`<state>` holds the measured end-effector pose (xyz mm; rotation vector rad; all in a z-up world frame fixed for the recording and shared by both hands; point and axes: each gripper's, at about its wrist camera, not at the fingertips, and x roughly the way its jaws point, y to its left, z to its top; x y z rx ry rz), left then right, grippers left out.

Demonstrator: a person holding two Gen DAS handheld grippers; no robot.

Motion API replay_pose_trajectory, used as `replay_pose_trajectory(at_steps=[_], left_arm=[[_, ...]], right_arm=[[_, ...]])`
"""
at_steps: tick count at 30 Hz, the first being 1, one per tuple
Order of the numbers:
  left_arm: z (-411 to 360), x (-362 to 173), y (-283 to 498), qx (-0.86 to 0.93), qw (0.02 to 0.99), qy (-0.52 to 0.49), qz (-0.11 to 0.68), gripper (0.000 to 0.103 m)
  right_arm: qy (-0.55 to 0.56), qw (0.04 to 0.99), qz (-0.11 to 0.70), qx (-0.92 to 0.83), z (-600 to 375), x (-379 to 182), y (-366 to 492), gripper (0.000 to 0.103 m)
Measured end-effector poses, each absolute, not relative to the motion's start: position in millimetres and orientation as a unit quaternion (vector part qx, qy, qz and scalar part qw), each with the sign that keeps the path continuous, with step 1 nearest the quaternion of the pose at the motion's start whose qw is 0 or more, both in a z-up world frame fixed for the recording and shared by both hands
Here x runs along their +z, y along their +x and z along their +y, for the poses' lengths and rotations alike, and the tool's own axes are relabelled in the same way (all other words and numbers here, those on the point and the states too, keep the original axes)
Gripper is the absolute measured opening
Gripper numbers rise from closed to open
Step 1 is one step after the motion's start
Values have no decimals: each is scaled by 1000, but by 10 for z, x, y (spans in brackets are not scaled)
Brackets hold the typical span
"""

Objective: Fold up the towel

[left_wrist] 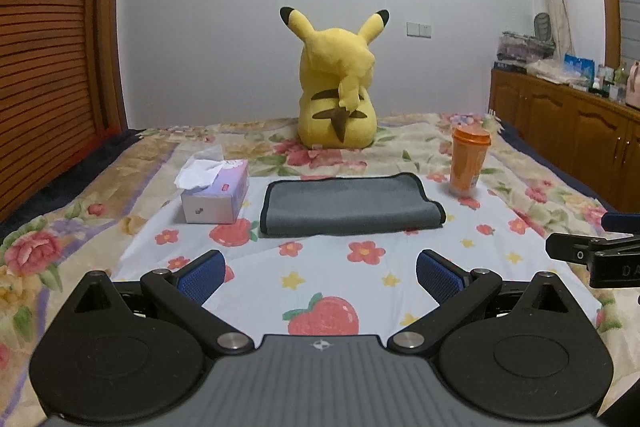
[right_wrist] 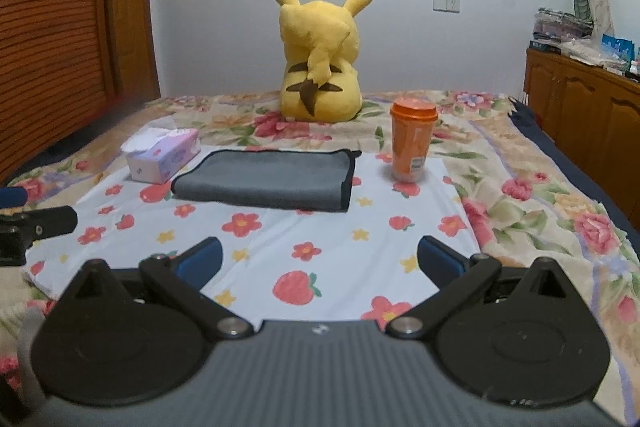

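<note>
A grey towel with a dark edge (left_wrist: 348, 205) lies folded flat on a white flowered cloth (left_wrist: 320, 267) on the bed. It also shows in the right wrist view (right_wrist: 266, 181). My left gripper (left_wrist: 320, 273) is open and empty, hovering short of the towel. My right gripper (right_wrist: 320, 261) is open and empty, also short of the towel. The right gripper's side shows at the right edge of the left wrist view (left_wrist: 592, 253). The left gripper's side shows at the left edge of the right wrist view (right_wrist: 36, 227).
A tissue box (left_wrist: 216, 193) stands left of the towel. An orange lidded cup (left_wrist: 468, 159) stands to its right. A yellow plush toy (left_wrist: 338, 87) sits behind. A wooden wardrobe (left_wrist: 52, 47) is on the left, wooden cabinets (left_wrist: 568, 131) on the right.
</note>
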<state>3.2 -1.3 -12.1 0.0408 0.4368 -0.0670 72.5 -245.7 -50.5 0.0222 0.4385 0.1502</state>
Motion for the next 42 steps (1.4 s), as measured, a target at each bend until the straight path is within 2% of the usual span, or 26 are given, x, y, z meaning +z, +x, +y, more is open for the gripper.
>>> replay_pose_trajectory(at_steps=[32, 42], left_arm=[[-12, 43, -165, -29, 990, 23, 133, 103], [-27, 45, -166, -28, 991, 27, 131, 103]], right_arm=[[23, 989, 135, 62, -2572, -365, 535, 103], [23, 990, 125, 62, -2580, -356, 511, 103]])
